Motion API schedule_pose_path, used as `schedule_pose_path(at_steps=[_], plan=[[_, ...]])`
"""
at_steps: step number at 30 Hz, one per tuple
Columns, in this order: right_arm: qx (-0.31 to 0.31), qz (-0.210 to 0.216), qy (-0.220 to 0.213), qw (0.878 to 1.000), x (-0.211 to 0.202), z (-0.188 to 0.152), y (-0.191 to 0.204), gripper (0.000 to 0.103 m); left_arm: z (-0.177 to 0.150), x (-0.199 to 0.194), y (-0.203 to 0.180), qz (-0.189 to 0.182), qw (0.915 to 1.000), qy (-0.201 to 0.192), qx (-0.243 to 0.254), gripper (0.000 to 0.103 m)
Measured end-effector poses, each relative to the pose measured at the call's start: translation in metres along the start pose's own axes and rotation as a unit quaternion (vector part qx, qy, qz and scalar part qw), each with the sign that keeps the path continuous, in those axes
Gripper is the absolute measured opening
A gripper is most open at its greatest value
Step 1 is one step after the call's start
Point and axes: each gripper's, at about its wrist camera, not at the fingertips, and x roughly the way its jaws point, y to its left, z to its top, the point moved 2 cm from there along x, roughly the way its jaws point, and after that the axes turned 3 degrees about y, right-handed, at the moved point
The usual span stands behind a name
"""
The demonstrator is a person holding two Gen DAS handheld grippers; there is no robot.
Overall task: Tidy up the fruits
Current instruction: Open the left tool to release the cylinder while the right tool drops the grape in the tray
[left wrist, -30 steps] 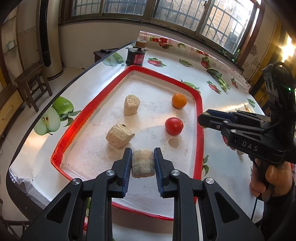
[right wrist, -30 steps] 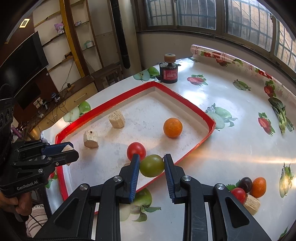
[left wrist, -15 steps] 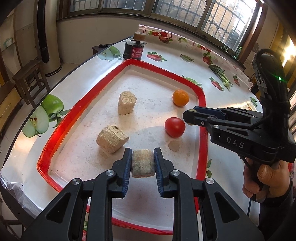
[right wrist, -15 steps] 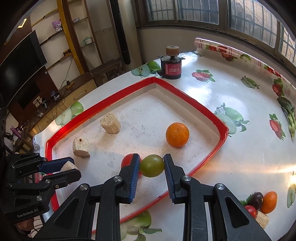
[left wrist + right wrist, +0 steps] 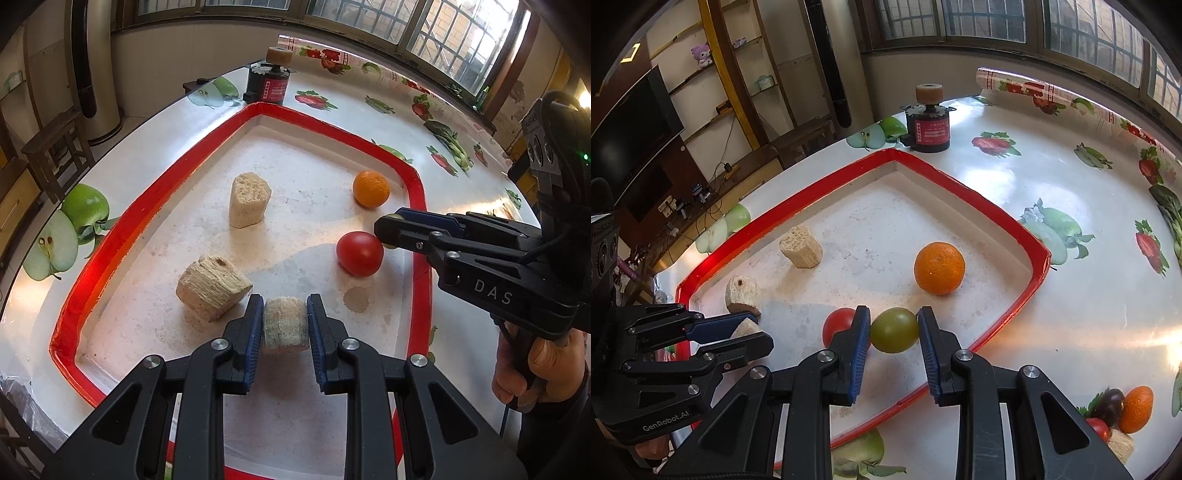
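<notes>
I see the glossy fruit-print worktop point(image 5: 1015, 184) carrying a red-rimmed tray point(image 5: 155, 184) with a gritty white floor. My left gripper point(image 5: 285, 326) has its fingers clamped on a fibrous tan cylinder point(image 5: 285, 325) above the tray's near edge; my right gripper point(image 5: 894, 330) grips a smooth green fruit point(image 5: 894, 329) over the tray beside a shiny red tomato point(image 5: 359, 253). A dimpled orange point(image 5: 939, 267) lies farther in.

Your left gripper point(image 5: 284, 326) is clamped on a tan fibrous chunk point(image 5: 285, 329), fingers level over the tray's near edge. Your right gripper point(image 5: 894, 332) pinches a green fruit point(image 5: 894, 329) near the tray's right rim; your right hand point(image 5: 539, 373) grips the handle.
</notes>
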Motion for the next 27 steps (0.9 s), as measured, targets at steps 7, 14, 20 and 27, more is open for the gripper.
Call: schedule_pose_path(at_steps=[7, 14, 20, 27], plan=[[0.004, 0.002, 0.0, 1.0, 0.0, -0.001, -0.001, 0.03, -0.003, 0.002, 0.001, 0.024, 0.9997, 0.006, 0.0, 0.021], [0.002, 0.004, -0.001, 1.0, -0.001, -0.002, 0.0, 0.033, -0.005, 0.0, 0.001, 0.025, 0.9996, 0.009, -0.004, 0.041], [0.009, 0.004, -0.006, 1.0, -0.009, -0.003, -0.001, 0.045, -0.005, -0.011, 0.0, 0.035, 0.9994, -0.003, -0.004, 0.055], [0.012, -0.003, -0.027, 1.0, -0.036, -0.01, -0.003, 0.054, -0.005, -0.026, -0.006, 0.033, 0.9993, -0.018, 0.001, 0.055]])
